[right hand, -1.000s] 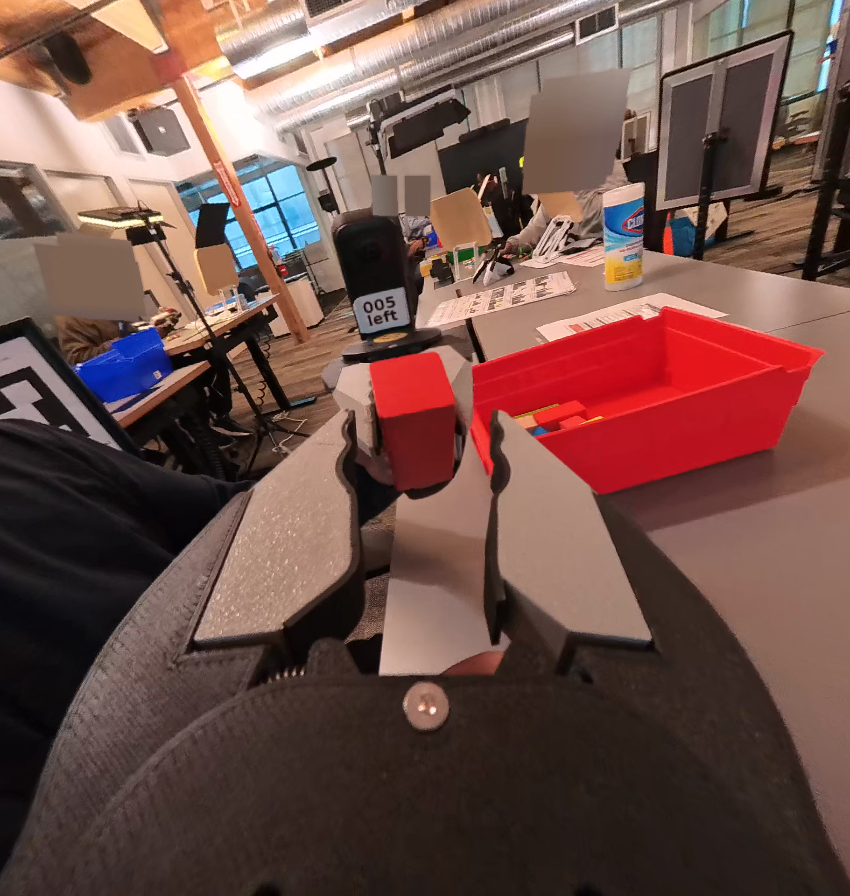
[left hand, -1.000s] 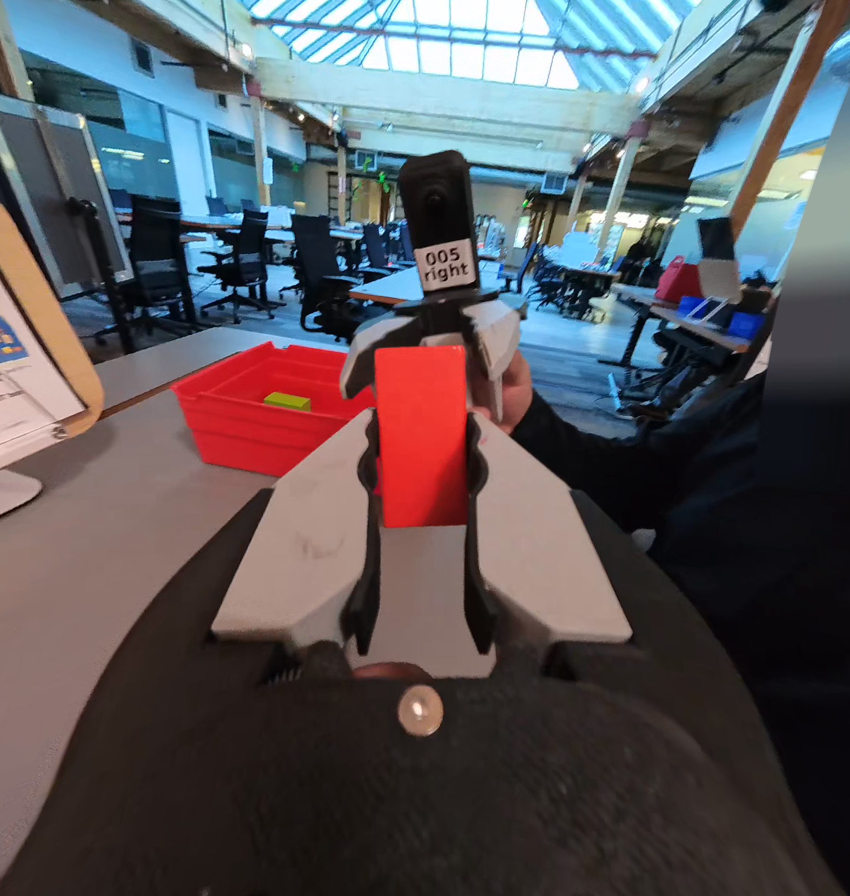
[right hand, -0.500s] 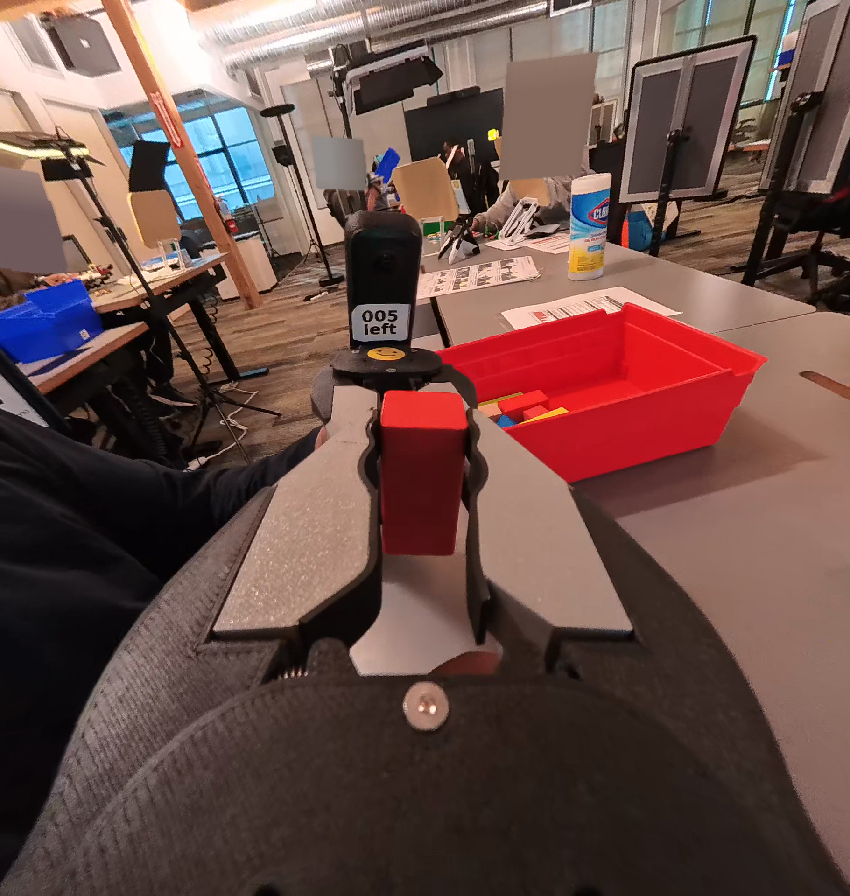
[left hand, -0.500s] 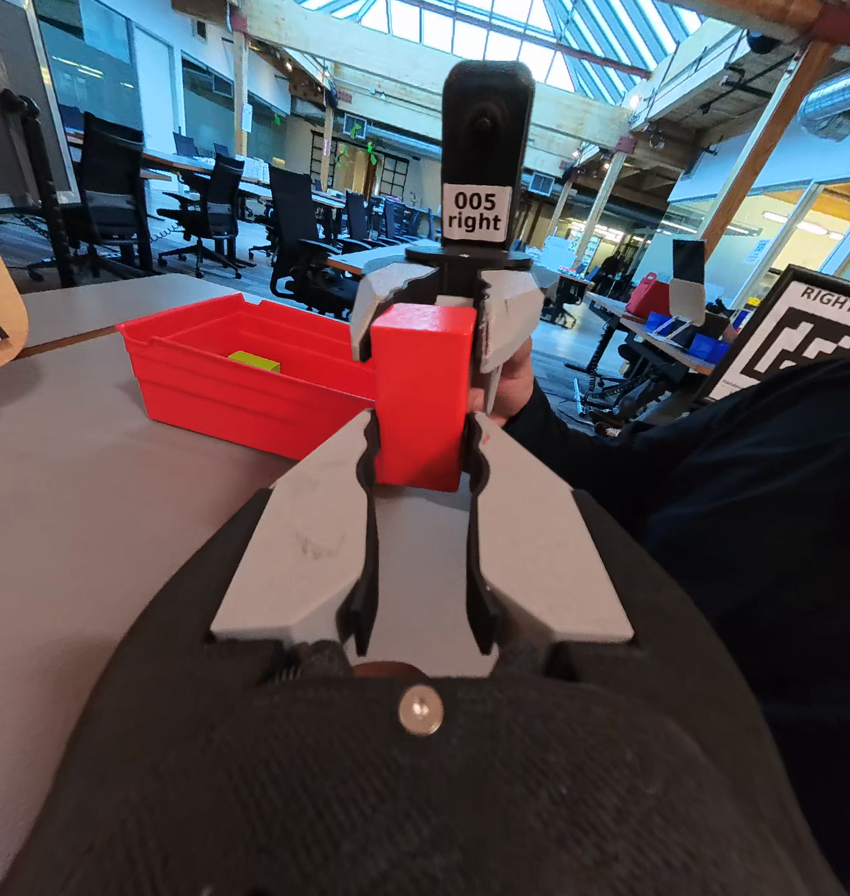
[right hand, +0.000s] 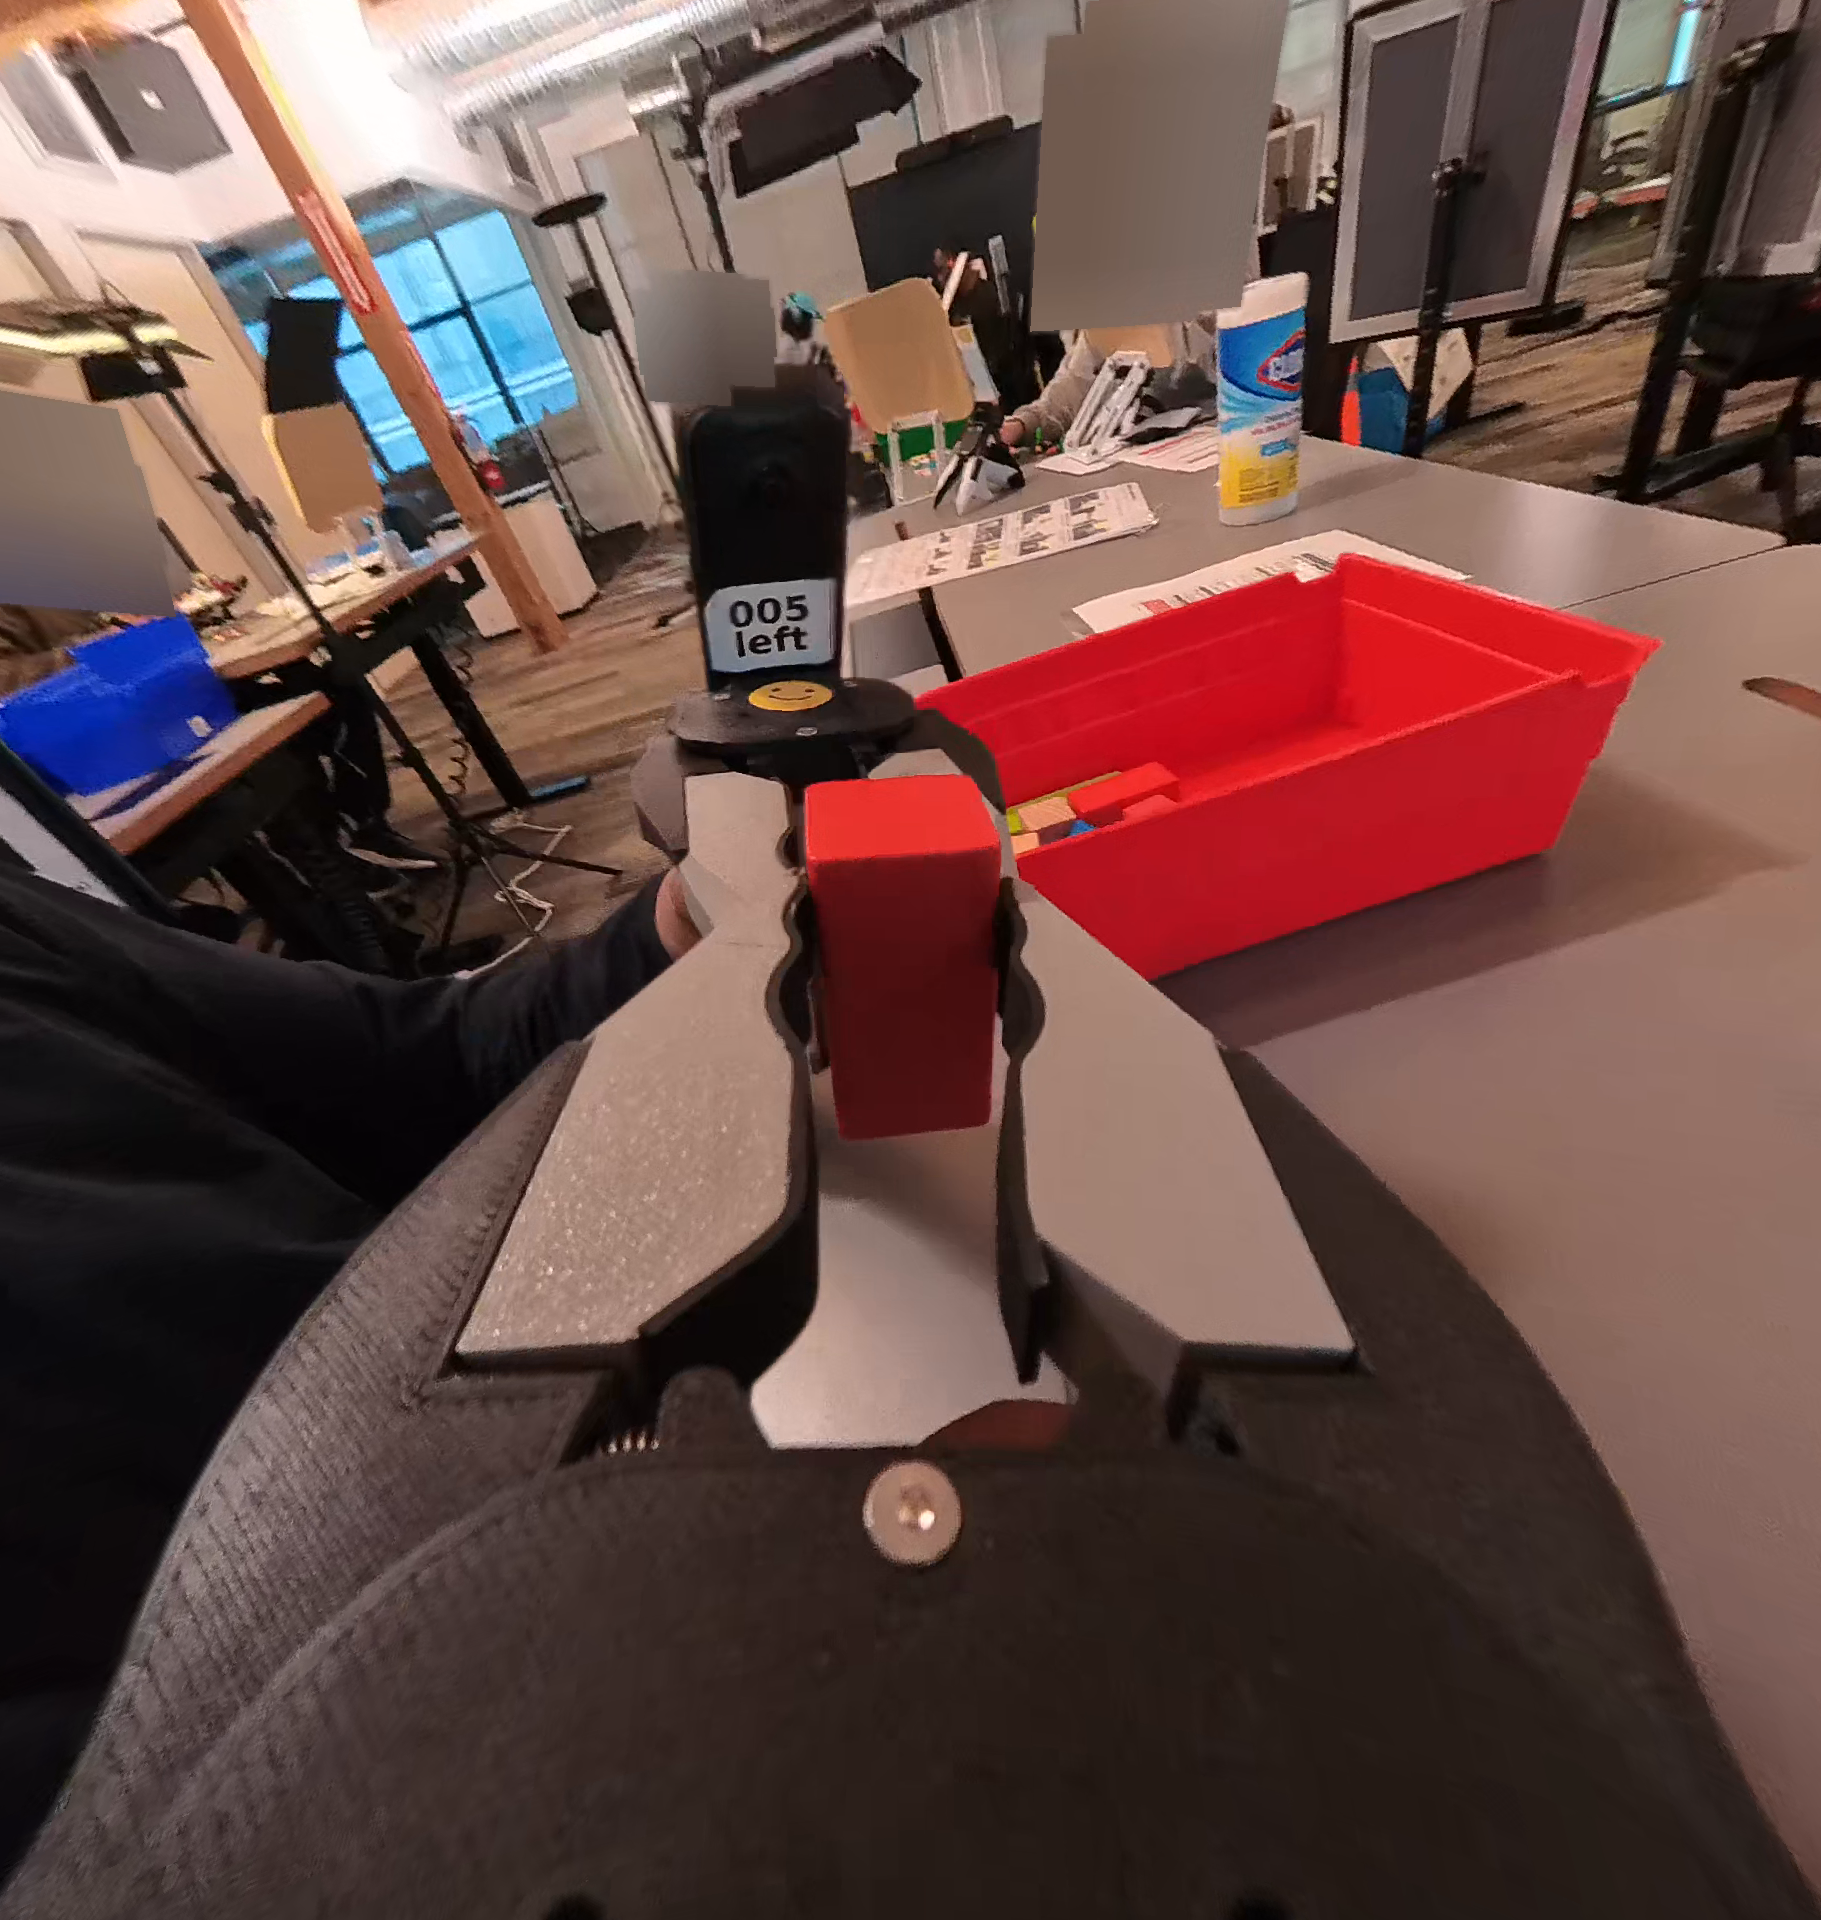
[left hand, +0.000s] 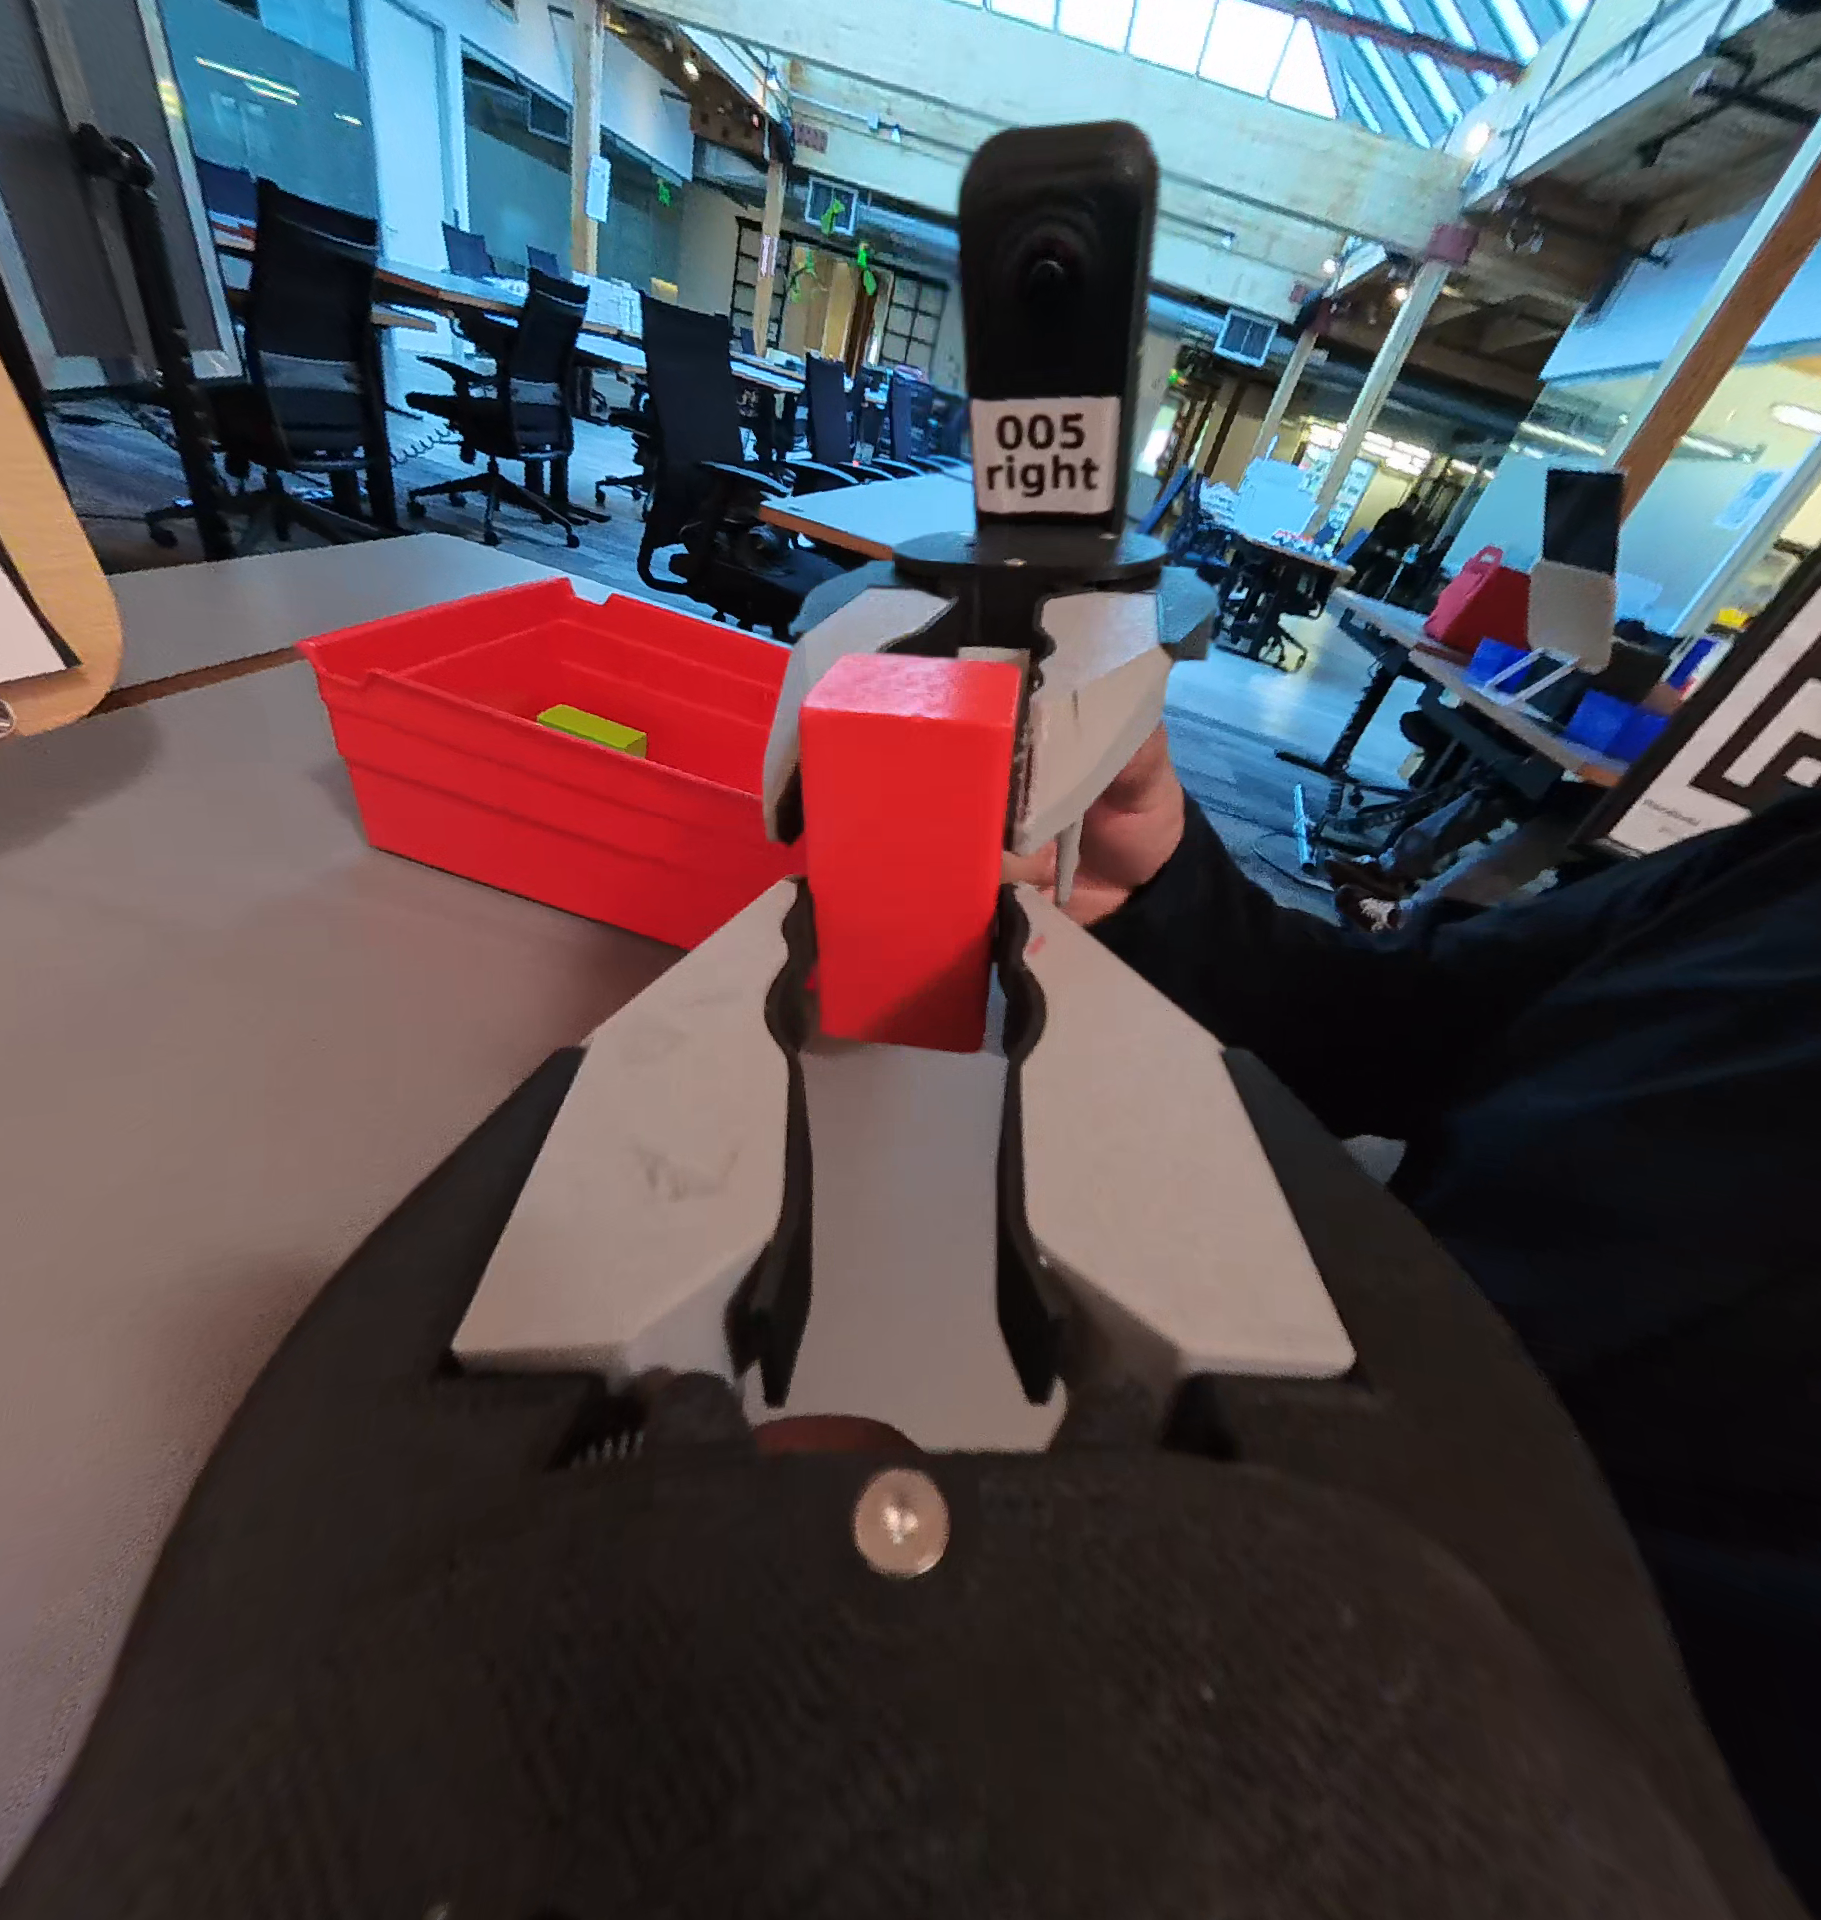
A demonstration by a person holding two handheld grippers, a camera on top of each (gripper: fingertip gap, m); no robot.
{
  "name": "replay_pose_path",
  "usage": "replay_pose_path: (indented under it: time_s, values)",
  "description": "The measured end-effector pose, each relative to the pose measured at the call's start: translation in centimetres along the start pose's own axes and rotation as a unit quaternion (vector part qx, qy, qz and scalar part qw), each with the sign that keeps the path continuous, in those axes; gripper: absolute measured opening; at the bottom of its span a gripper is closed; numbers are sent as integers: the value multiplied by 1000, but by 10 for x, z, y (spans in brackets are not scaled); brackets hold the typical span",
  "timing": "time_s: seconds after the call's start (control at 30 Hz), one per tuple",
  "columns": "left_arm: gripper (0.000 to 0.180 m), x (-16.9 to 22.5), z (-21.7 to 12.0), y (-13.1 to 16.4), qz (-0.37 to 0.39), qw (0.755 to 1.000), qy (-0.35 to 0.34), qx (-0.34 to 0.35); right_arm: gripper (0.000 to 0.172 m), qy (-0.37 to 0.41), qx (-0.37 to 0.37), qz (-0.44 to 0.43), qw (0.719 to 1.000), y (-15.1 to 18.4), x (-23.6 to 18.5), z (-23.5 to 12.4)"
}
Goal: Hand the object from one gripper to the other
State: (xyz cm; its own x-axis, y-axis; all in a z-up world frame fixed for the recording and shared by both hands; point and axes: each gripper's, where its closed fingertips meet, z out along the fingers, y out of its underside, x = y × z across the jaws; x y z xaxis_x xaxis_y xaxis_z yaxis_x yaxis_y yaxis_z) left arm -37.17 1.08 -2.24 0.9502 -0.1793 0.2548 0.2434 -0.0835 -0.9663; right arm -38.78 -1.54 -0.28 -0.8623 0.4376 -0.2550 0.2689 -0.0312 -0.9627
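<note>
Red rectangular wooden block (left hand: 906,852) up in mid-air above the grey table (left hand: 210,987), clamped at once by left gripper (left hand: 901,966) and right gripper (right hand: 901,966), each on opposite ends. Risk now: both letting go together, dropping it beside the red plastic bin (right hand: 1405,790), or tugging apart early, twisting it loose.

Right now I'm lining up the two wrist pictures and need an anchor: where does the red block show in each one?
Left wrist view: the red block stands upright at centre, between the left gripper in front and the right gripper behind.
Right wrist view: the block is just above centre, between the right gripper's fingers.
Shared landmark: the red bin on the grey table.
</note>
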Motion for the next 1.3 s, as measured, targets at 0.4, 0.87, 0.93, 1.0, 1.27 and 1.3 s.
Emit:
replay_pose_path:
  time_s: [0.4,0.87,0.93,1.0,1.27,1.3]
  values:
    - [42,-20,-17,16,31,995,-79,-52,32,471,-245,49,846,50,196,-244]
    - [49,-99,-119,33,51,921,-334,-192,34,504,-477,119,710,166,256,-307]
    - [42,-119,-179,15,34,894,-413,-171,43,501,-463,113,722,163,253,-304]
    - [44,-133,-228,15,-17,875,-448,-182,48,500,-447,103,735,154,247,-299]
    - [54,-185,-256,66,-144,840,-424,-305,49,402,-259,40,877,84,184,-200]
    - [54,-190,-248,71,-152,838,-417,-317,29,398,-254,27,881,81,177,-191]
